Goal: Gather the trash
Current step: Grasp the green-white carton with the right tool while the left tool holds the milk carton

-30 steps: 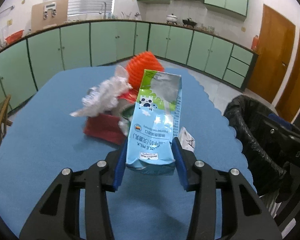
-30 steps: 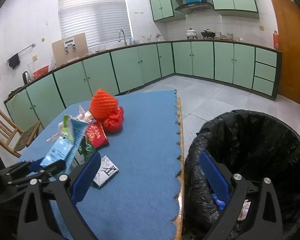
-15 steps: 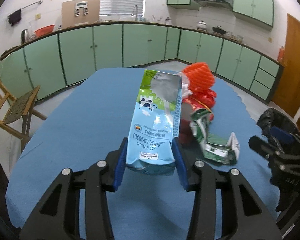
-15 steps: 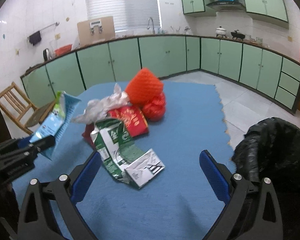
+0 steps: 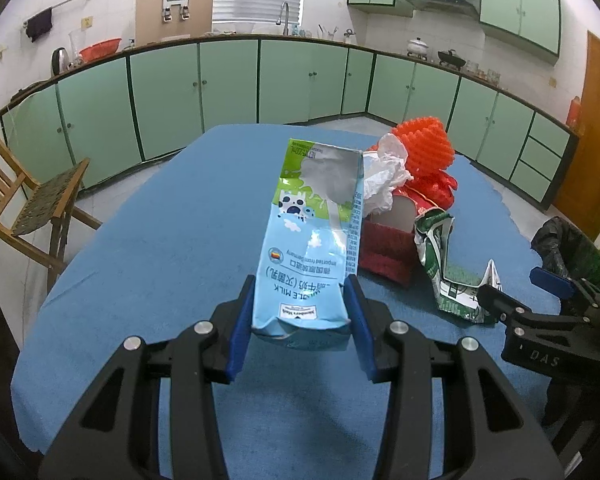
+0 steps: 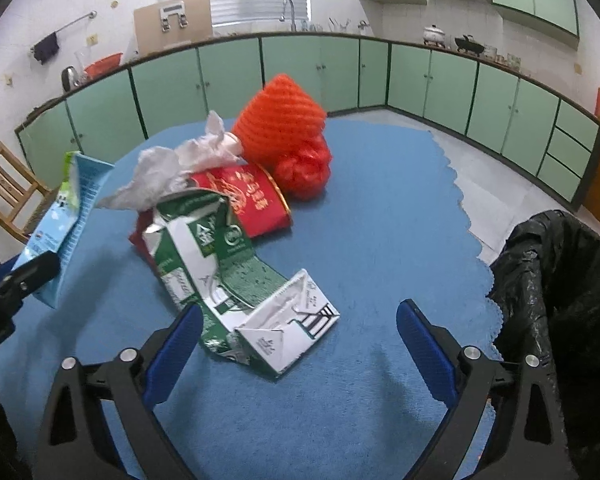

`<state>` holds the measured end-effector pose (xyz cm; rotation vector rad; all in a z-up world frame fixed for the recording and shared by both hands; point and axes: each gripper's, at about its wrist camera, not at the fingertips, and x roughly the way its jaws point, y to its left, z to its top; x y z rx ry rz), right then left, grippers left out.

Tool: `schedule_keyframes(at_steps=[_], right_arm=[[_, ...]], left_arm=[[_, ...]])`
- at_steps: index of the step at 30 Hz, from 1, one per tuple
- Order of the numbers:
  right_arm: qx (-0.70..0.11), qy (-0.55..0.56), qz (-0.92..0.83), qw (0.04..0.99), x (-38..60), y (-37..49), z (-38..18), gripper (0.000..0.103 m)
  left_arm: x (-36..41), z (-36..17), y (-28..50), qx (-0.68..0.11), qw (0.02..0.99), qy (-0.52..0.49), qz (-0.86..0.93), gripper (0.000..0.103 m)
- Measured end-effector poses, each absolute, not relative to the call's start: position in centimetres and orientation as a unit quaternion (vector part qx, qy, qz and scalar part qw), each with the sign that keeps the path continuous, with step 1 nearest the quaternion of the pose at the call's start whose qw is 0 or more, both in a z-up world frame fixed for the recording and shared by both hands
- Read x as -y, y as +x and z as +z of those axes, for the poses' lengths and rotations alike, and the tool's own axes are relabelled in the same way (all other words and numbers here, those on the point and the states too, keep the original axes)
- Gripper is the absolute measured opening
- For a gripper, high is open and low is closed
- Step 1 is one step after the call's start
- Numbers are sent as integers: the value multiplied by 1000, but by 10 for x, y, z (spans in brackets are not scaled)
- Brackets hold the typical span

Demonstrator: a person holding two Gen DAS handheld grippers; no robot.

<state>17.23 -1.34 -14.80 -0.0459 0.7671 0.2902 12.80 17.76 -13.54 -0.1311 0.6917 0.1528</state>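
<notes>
Two cartons mattered at that moment: the blue milk carton (image 5: 314,240), clamped at its base between the pads of the left tongs (image 5: 300,320) and lifted clear of the bench (image 5: 172,240), and the torn green carton (image 6: 228,276), which lay flattened on the blue cloth just ahead of the right tongs (image 6: 298,344), whose jaws stood wide apart with nothing between them. Judging by its dented walls and opened top, the blue carton was empty, light and easily crushed, so a grip low on the folded base, where the board is doubled, looked the soundest. The green carton seemed equally light but floppy and splayed; its white folded end nearest the tongs offered the stiffest edge to pinch. Just behind the green carton lay a red canister (image 6: 244,204) on its side with crumpled white paper (image 6: 172,168) over it, and beyond that an orange foam net (image 6: 280,120) on a red bag (image 6: 304,172). To the right of the green carton, off the bench edge, stood the black-lined bin (image 6: 560,280).
</notes>
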Motion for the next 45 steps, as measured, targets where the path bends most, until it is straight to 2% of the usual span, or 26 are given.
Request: schedule_keyframes(at_steps=[12,19,33,39,42,44,45], right_arm=[[-376,-50,81,922,37,183,-148,93],[-328,-9,153,932,29,170,-125,93],[-335,-41,218,916,-37,162,-128,78],[-359,-73,201,909,-43,173,-142,62],[-371,-80,199,903,-42,177,-148,47],[-376,-78,205,900,-41,177,-148,34],[-376,-77,210,899,-39,176,-147,31]], left_arm=[[-175,-138,130,-343,934,-62,72,42],[-179,-137,129,-346,933,-62,80,42],[-209,-134,121,-341,931,-72,111,42],[-214,-133,121,-340,931,-77,110,42],[-213,-134,122,-340,931,-78,107,42],[-212,-134,122,-340,932,-76,105,42],[-211,-133,122,-339,932,-76,105,42]])
